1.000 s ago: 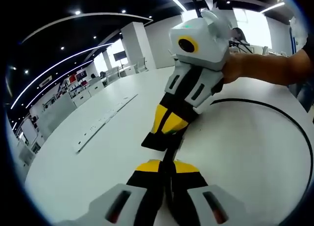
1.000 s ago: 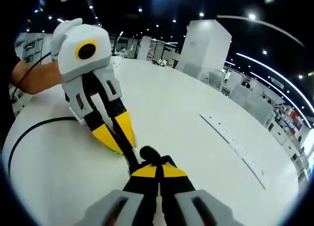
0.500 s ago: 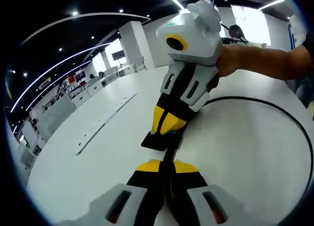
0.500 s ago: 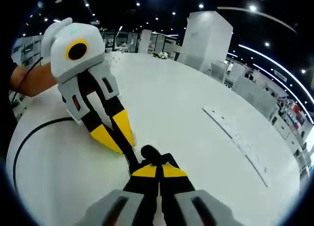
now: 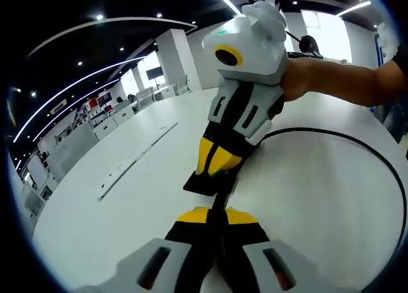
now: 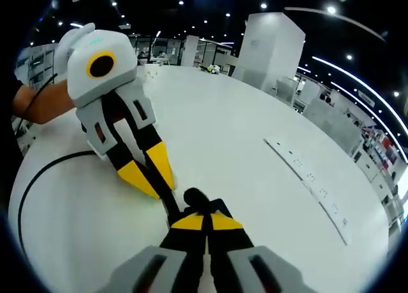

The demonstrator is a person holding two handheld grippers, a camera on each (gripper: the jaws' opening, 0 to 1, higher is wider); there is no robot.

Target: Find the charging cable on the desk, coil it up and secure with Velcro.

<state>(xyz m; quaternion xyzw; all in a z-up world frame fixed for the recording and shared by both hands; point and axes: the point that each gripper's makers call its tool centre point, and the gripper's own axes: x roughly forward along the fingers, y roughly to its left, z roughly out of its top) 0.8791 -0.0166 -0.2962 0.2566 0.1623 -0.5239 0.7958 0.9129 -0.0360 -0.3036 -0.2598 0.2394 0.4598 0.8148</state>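
A thin black charging cable point(image 5: 357, 139) curves in a wide loop over the white desk point(image 5: 306, 204). My left gripper point(image 5: 217, 215) is shut on a short black stretch of it at the bottom of the left gripper view. Just beyond, my right gripper point(image 5: 215, 162), held by a hand, comes down from the upper right. It is shut on a flat black piece of the cable end point(image 5: 205, 182). In the right gripper view my right gripper point(image 6: 204, 220) is shut below a black lump point(image 6: 194, 197). A taut strand point(image 6: 167, 197) runs from there to my left gripper point(image 6: 150, 173).
A long white power strip point(image 5: 131, 158) lies flat on the desk, also seen in the right gripper view as a power strip point(image 6: 309, 181). A person's forearm point(image 5: 344, 83) reaches in behind the right gripper. Office furniture and pillars stand beyond the desk's far edge.
In the left gripper view the right gripper's body has tilted slightly to the left and up. Both grippers stay shut on the cable, tips close together.
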